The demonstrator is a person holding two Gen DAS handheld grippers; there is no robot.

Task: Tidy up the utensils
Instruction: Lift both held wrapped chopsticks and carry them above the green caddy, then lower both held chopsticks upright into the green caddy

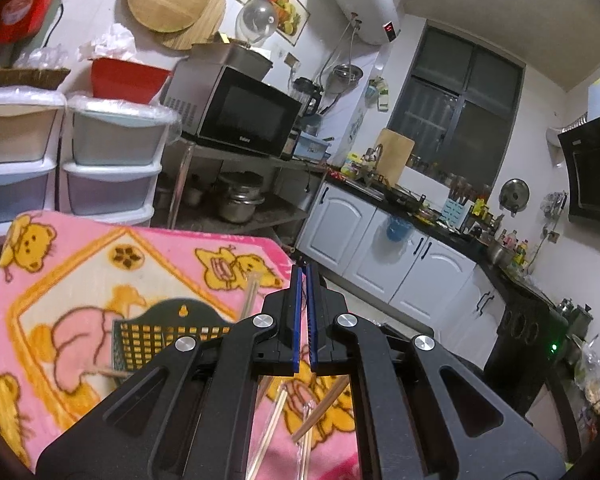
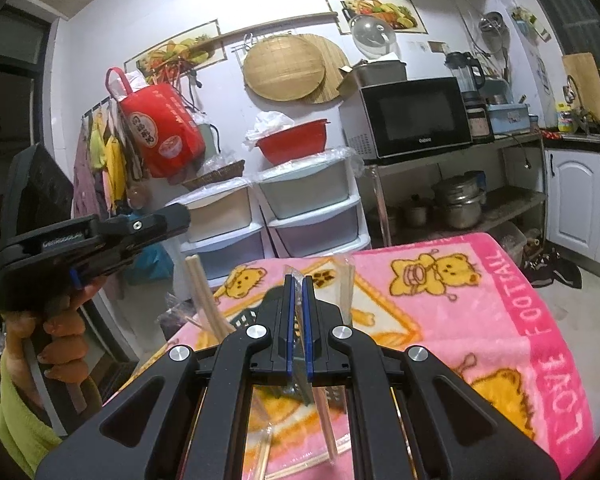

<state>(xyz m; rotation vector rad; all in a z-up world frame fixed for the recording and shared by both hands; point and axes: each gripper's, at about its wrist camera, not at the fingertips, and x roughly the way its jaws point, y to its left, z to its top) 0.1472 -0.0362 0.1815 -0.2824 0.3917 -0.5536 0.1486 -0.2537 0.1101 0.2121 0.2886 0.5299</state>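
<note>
A dark mesh utensil basket (image 1: 164, 334) lies on the pink bear blanket (image 1: 80, 272), with a wooden chopstick (image 1: 250, 294) sticking up from it. More chopsticks, some in clear wrappers (image 1: 278, 412), lie under my left gripper (image 1: 304, 276), which is shut with nothing between its blue pads and raised above the blanket. My right gripper (image 2: 296, 284) is shut on a clear plastic-wrapped chopstick packet (image 2: 342, 280) above the basket (image 2: 246, 320). A pair of wooden chopsticks (image 2: 204, 296) stands in the basket at left. The left gripper body (image 2: 80, 240) shows at far left, held in a hand.
White plastic drawer units (image 2: 292, 216) stand behind the table. A microwave (image 2: 416, 120) sits on a metal shelf with pots (image 2: 460, 204) below. White kitchen cabinets (image 1: 380, 248) and a cluttered counter run along the right. The blanket's edge (image 2: 540, 320) drops to the floor.
</note>
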